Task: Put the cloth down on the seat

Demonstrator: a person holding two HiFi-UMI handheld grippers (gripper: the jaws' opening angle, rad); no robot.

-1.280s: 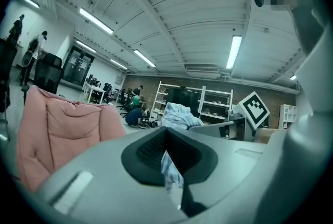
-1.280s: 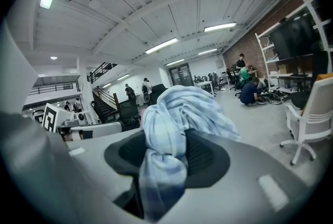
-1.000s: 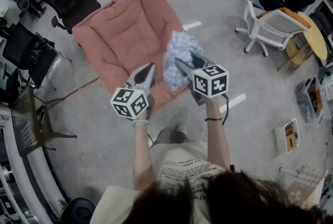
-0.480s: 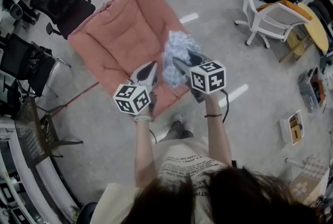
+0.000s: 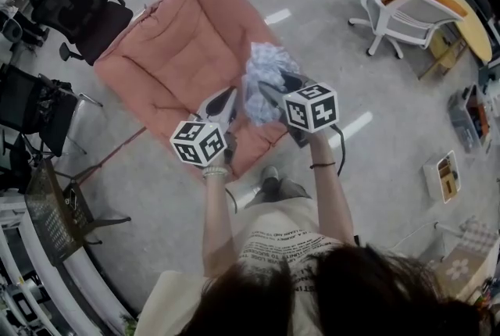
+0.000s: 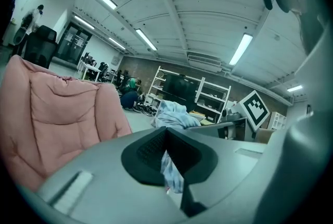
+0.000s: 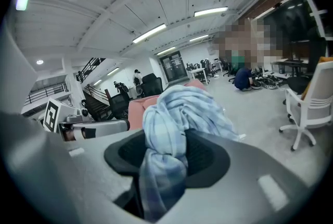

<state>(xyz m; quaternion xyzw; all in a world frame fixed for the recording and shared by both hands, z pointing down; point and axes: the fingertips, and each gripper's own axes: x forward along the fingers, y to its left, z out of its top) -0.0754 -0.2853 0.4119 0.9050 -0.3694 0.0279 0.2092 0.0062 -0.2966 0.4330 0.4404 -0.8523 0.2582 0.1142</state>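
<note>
A bunched light-blue checked cloth (image 5: 266, 75) hangs in my right gripper (image 5: 271, 92), which is shut on it; in the right gripper view the cloth (image 7: 171, 113) fills the space between the dark pads. The cloth hangs over the near right corner of the pink padded seat (image 5: 180, 53), which lies on the floor. My left gripper (image 5: 226, 101) hovers just left of the cloth above the seat's front edge. Its pads meet in the left gripper view, where my left gripper (image 6: 166, 134) looks at the cloth (image 6: 171, 113) and the seat (image 6: 57, 113).
Black office chairs (image 5: 78, 6) stand behind the seat at the left, and a mesh chair (image 5: 47, 209) is nearer. A white chair (image 5: 398, 14) and a round wooden table (image 5: 465, 26) are at the right. Boxes (image 5: 444, 176) lie on the grey floor.
Both grippers and the cloth have kept their hold and spacing. The person has stepped a little closer, so the seat sits nearer under the grippers.
</note>
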